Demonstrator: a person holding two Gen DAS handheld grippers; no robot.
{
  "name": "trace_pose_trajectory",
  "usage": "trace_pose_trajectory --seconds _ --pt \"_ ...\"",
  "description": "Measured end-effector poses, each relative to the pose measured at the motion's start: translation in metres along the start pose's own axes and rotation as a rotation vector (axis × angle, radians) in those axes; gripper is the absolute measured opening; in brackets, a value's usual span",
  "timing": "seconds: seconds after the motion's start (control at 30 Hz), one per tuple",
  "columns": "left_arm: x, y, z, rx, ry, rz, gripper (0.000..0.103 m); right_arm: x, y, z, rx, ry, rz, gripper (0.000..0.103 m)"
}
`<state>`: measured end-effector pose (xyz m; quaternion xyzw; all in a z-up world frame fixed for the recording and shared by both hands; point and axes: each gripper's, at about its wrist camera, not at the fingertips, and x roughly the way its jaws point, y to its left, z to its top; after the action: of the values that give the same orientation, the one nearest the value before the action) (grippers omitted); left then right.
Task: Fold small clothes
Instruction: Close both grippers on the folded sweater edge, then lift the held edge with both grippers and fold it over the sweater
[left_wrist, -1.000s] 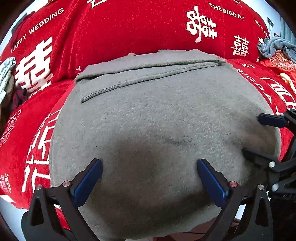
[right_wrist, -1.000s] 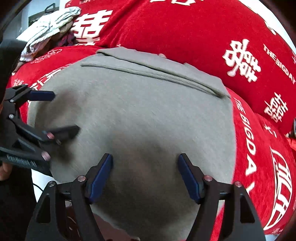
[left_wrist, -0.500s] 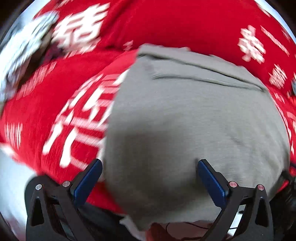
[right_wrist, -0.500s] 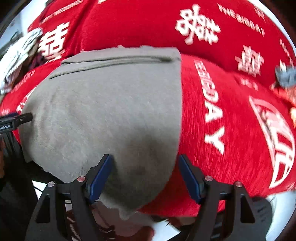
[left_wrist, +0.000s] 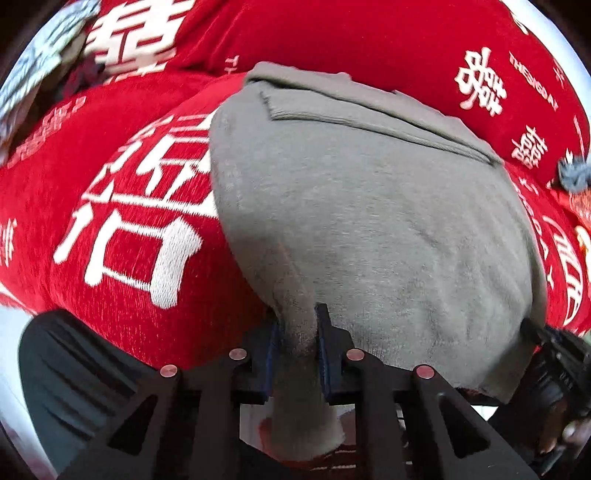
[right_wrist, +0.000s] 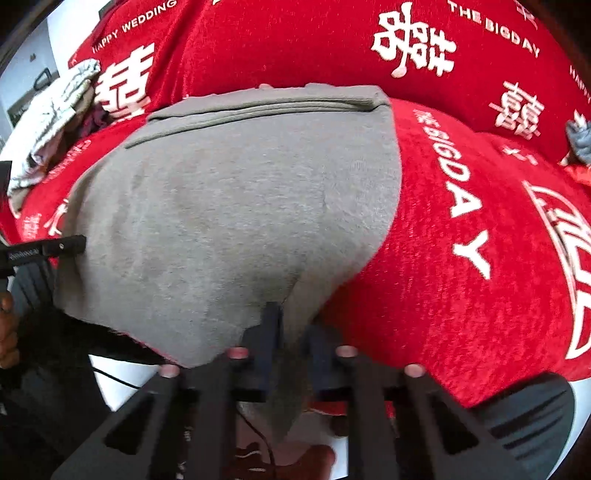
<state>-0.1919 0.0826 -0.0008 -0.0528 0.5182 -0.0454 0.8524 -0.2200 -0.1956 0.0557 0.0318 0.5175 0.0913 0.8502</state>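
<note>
Grey garment (left_wrist: 369, 221) is spread flat on the red cover (left_wrist: 122, 206). Left gripper (left_wrist: 298, 332) is pinching its 6 o'clock corner, and right gripper (right_wrist: 291, 332) is clamped on the other near corner.

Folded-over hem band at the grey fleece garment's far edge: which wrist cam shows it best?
Right wrist: the folded hem band runs nearly level, both ends visible. Left wrist shows it slanted and receding rightward.
</note>
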Motion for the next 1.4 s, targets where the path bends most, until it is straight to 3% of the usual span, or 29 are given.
trace_pose_trajectory --seconds 0.17,0.3,0.4,0.53,0.7,0.77,0.83,0.9,0.93,0.97,1.07,1.27,1.33,1.4 --pt "-0.020 0.010 0.019 -0.039 -0.059 -0.081 0.016 -0.030 -0.020 0.013 0.088 -0.096 0.175 0.011" --pt "-0.043 0.005 0.060 -0.031 -0.170 -0.087 0.015 -0.050 -0.031 0.047 0.105 -0.205 0.200 0.010" --pt "-0.038 0.001 0.098 -0.034 -0.212 -0.085 0.015 -0.042 -0.040 0.086 0.142 -0.266 0.173 0.010" --pt "-0.002 0.006 0.136 -0.074 -0.170 -0.068 0.015 -0.004 -0.051 0.122 0.197 -0.229 0.144 0.010" --pt "0.039 0.016 0.144 -0.104 -0.072 -0.100 0.016 0.038 -0.057 0.134 0.207 -0.135 0.099 0.011" --pt "0.040 0.024 0.140 -0.130 -0.057 -0.154 0.025 0.040 -0.061 0.132 0.238 -0.121 0.120 0.015" --pt "0.032 0.032 0.135 -0.149 -0.061 -0.215 0.077 0.035 -0.064 0.129 0.253 -0.129 0.144 0.020" --pt "0.019 0.039 0.128 -0.171 -0.111 -0.209 0.092 0.024 -0.065 0.122 0.247 -0.143 0.156 0.038" --pt "0.012 0.043 0.122 -0.181 -0.134 -0.200 0.092 0.020 -0.065 0.120 0.248 -0.155 0.156 0.055" --pt "0.007 0.046 0.118 -0.184 -0.134 -0.210 0.092 0.013 -0.066 0.115 0.251 -0.174 0.159 0.063" --pt "0.003 0.053 0.104 -0.200 -0.108 -0.268 0.092 0.001 -0.069 0.101 0.257 -0.185 0.185 0.063" --pt "0.022 0.023 0.102 -0.117 -0.052 -0.268 0.091 0.011 -0.066 0.089 0.269 -0.129 0.218 0.063" --pt "0.027 0.011 0.105 -0.090 -0.031 -0.280 0.062 0.017 -0.062 0.090 0.265 -0.110 0.230 0.059" --pt "0.033 0.001 0.106 -0.060 0.001 -0.247 0.044 0.026 -0.056 0.092 0.257 -0.072 0.253 0.047"
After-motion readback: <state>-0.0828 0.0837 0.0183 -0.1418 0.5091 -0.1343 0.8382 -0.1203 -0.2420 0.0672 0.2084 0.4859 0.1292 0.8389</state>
